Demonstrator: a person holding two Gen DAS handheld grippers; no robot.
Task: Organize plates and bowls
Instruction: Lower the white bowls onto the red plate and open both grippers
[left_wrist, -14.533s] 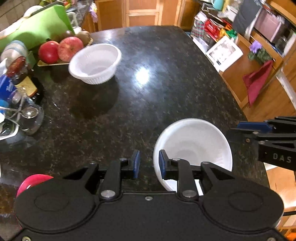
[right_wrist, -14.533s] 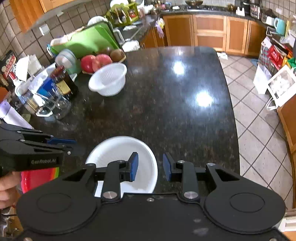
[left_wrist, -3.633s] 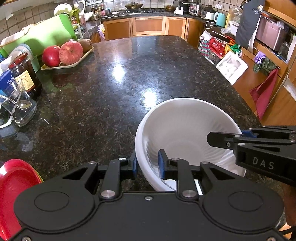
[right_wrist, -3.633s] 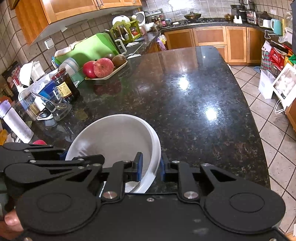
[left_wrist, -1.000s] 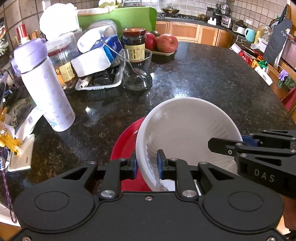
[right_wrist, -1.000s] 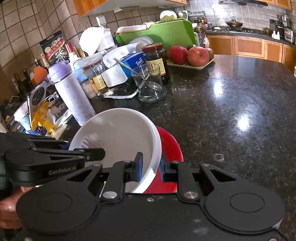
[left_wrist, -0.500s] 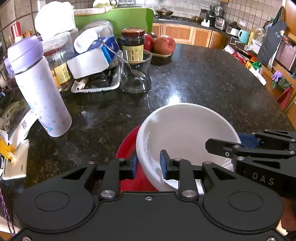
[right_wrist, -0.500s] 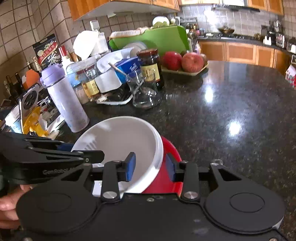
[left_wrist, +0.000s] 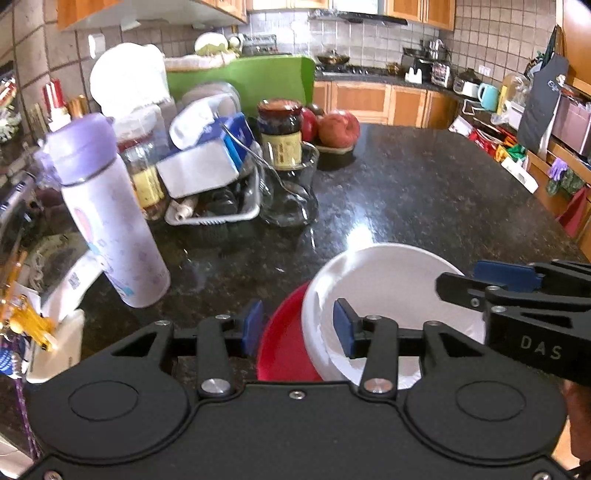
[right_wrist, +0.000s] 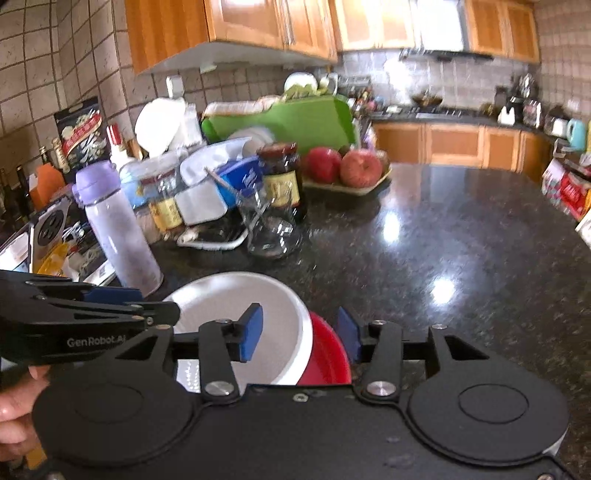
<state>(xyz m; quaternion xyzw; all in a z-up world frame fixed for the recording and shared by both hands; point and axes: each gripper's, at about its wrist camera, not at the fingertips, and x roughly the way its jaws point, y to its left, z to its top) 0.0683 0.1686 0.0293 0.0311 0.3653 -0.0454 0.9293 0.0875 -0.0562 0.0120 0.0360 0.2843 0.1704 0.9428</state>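
Left gripper (left_wrist: 297, 328): jaws opening. Both blue pads stand clear of the white bowl (left_wrist: 388, 295), whose near-left rim lies between them, so the grip is released. The inner pad sits inside the bowl and the outer pad over the red plate (left_wrist: 284, 343).

Right gripper (right_wrist: 299, 334): jaws opening. Its left pad hangs inside the bowl (right_wrist: 258, 317) and its right pad over the plate (right_wrist: 328, 354); neither pad presses on the rim, so this grip is also released. In the left wrist view the right gripper enters from the lower right of the frame at the bowl's far rim (left_wrist: 491, 284).

Task item location: the white bowl rests on the red plate, lower centre of both frames, on the dark granite countertop (left_wrist: 424, 199). The plate shows as a red crescent at the bowl's side.

Surroundings: a lilac water bottle (left_wrist: 107, 218) stands upright left of the plate, apart from it. Behind, at centre frame, are a glass with a spoon (left_wrist: 291, 188), a dark jar (left_wrist: 280, 133) and a tray of red apples (left_wrist: 338, 127). A green cutting board (left_wrist: 255, 81) leans at upper centre.
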